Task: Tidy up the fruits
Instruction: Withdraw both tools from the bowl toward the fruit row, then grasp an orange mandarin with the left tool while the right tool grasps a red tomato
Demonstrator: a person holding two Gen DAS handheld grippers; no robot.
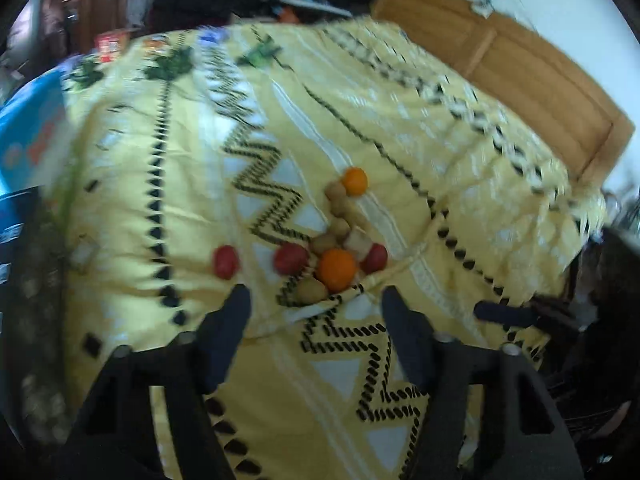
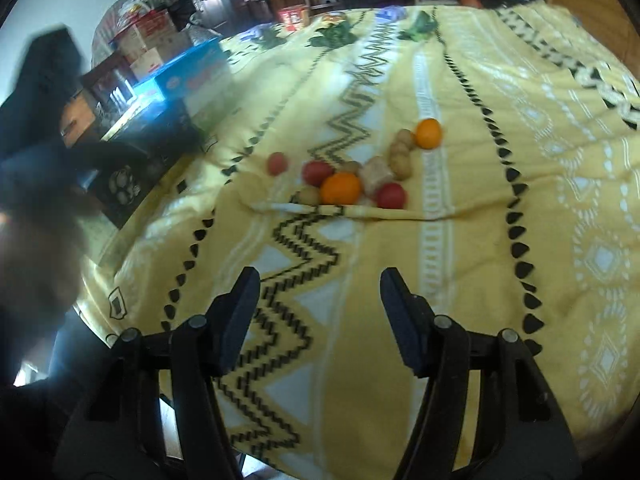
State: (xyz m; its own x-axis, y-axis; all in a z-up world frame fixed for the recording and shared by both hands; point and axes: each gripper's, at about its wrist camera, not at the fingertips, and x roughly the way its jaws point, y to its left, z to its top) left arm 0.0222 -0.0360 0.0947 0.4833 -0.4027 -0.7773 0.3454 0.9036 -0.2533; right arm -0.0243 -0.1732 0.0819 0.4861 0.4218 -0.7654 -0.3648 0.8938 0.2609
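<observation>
A cluster of fruits lies on a yellow patterned blanket (image 1: 400, 140): a large orange (image 1: 337, 270), a smaller orange (image 1: 354, 181), red fruits (image 1: 291, 258) (image 1: 374, 258), one red fruit apart on the left (image 1: 226, 262), several tan round fruits (image 1: 310, 290) and a pale block (image 1: 357, 242). My left gripper (image 1: 316, 308) is open and empty, just short of the cluster. In the right wrist view the same cluster shows, with the large orange (image 2: 340, 188) and the far orange (image 2: 428, 133). My right gripper (image 2: 320, 286) is open and empty, farther back from the fruits.
A blue box (image 2: 192, 76) and dark boxes stand at the bed's left edge. A wooden headboard (image 1: 540, 80) runs along the right. Clothes and clutter are piled beyond the far edge. The right gripper's finger (image 1: 504, 314) shows at the right of the left wrist view.
</observation>
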